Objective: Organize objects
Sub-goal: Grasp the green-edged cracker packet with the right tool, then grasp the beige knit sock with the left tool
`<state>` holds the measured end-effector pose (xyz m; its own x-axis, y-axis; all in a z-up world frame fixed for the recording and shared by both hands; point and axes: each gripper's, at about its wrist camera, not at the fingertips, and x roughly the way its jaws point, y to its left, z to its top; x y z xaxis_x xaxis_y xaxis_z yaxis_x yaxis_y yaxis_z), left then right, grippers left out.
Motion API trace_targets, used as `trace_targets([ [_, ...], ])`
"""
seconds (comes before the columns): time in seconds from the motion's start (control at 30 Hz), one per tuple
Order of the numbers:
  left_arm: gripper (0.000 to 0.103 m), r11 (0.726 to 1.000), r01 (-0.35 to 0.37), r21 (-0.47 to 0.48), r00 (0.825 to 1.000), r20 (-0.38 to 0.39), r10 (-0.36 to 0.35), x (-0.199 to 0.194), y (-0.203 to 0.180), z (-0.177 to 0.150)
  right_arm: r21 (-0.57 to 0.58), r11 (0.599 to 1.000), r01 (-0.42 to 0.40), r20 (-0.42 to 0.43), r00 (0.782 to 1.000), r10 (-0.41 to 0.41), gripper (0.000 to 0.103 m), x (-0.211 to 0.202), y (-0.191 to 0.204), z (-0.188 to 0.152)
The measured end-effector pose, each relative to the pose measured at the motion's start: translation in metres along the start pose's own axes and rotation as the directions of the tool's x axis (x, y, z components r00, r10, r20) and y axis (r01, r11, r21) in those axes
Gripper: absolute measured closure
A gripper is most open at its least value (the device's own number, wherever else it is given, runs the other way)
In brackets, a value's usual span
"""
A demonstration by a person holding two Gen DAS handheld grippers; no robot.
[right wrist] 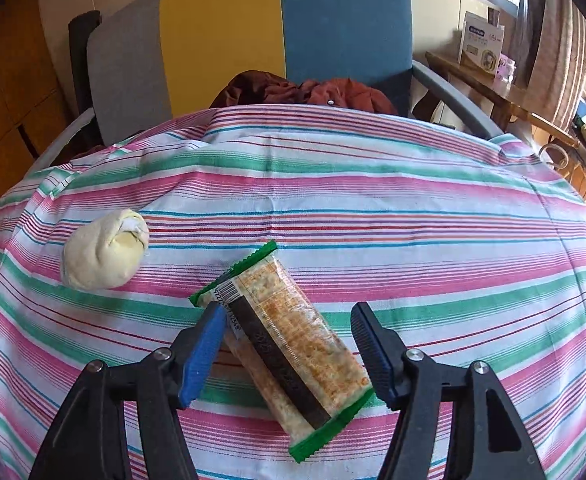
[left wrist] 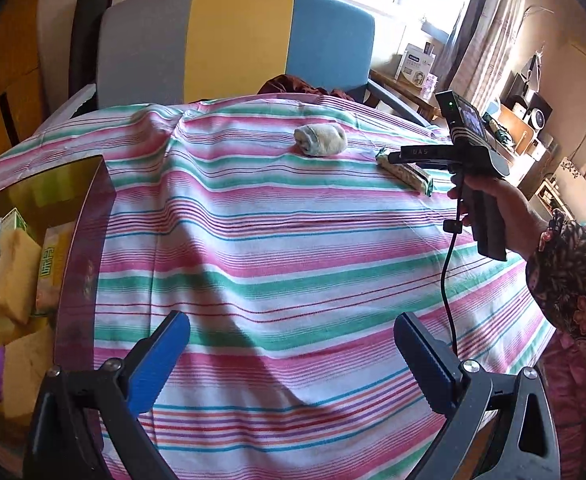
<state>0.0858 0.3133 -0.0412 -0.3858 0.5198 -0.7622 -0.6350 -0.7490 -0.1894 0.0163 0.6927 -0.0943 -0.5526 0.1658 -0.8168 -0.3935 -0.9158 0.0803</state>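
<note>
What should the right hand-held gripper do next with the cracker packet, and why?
Probably close on the cracker packet. The right hand-held gripper is open with the packet lying between its fingers on the striped cloth, not yet pinched. The box at the left already holds other packets.

Cracker pack [right wrist: 289, 344], clear wrapper w/ green crimped ends and dark strip, barcode at upper end, lying flat and diagonal on striped cloth. Rolled cream sock bundle [right wrist: 103, 254] nearby to its left, apart from it, also resting on cloth.
</note>
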Motion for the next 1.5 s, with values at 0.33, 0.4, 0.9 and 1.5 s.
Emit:
trace_targets([
  [0.33, 0.000, 0.999, 0.002, 0.039, 1.000, 0.025, -0.003, 0.011, -0.017, 0.014, 0.113, 0.993, -0.024, 0.020, 1.000, 0.022, 0.053, -0.008, 0.011, -0.033],
  [0.4, 0.000, 0.999, -0.011, 0.045, 0.999, 0.032, 0.009, 0.016, -0.019, 0.022, 0.128, 0.992, -0.009, 0.039, 0.999, 0.004, 0.057, -0.011, 0.012, -0.038],
  [0.9, 0.000, 0.958, -0.146, 0.249, 0.986, 0.120, 0.119, 0.122, -0.054, 0.141, 0.214, 0.972, 0.093, 0.139, 0.982, -0.125, 0.057, -0.029, 0.012, -0.068],
  [1.5, 0.000, 0.902, -0.162, 0.401, 0.982, 0.158, 0.106, 0.210, -0.079, 0.185, 0.212, 0.972, 0.100, 0.160, 0.978, -0.136, 0.056, -0.028, 0.016, -0.072],
])
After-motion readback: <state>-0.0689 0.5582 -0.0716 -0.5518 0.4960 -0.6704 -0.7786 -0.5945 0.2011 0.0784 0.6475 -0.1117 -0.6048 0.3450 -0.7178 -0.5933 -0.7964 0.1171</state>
